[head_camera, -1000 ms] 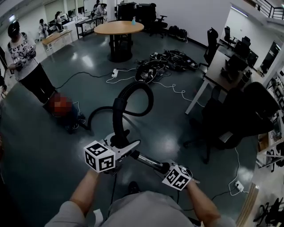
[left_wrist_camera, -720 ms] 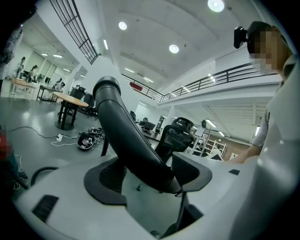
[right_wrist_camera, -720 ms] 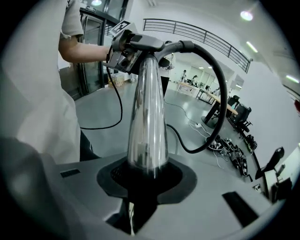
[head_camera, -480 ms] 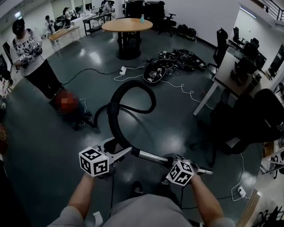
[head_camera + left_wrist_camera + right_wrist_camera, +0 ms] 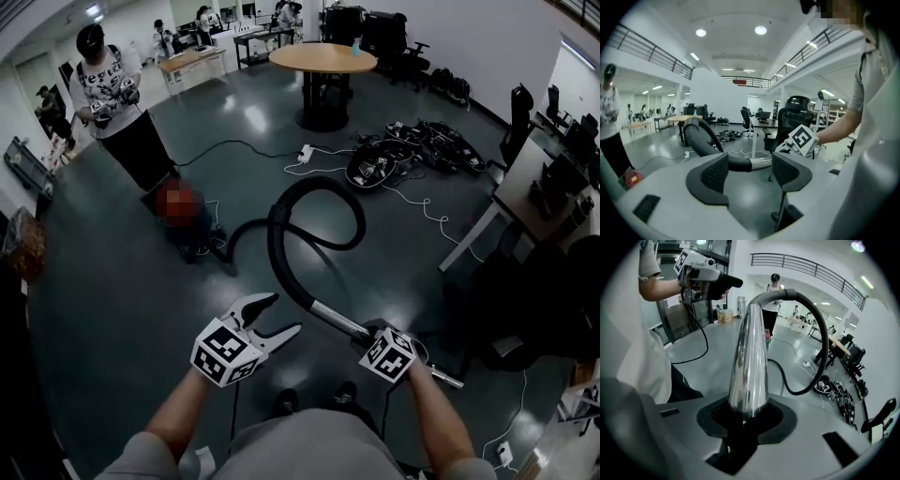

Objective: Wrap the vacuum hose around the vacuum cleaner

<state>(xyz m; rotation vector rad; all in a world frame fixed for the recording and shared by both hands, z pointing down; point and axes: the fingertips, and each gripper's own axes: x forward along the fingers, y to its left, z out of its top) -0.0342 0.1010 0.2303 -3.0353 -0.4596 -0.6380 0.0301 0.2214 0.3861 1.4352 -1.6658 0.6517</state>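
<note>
Starting left, we see the red-and-dark canister vacuum cleaner (image 5: 187, 230) on the grey floor (image 5: 112, 300), well apart from both tools. Left gripper (image 5: 284, 314): jaws have just been opening, now spread wide, empty. Its own view lines the thick black ribbed hose (image 5: 277, 248) up between the pads; the head view shows it sits short of that. Right gripper (image 5: 747, 416) is clamped on the shiny chrome tube (image 5: 749, 357), and we confirm this only in its own view.

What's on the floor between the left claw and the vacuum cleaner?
In the head view, mostly bare floor lies between the left gripper and the vacuum cleaner; the black hose curves off beside it.
</note>
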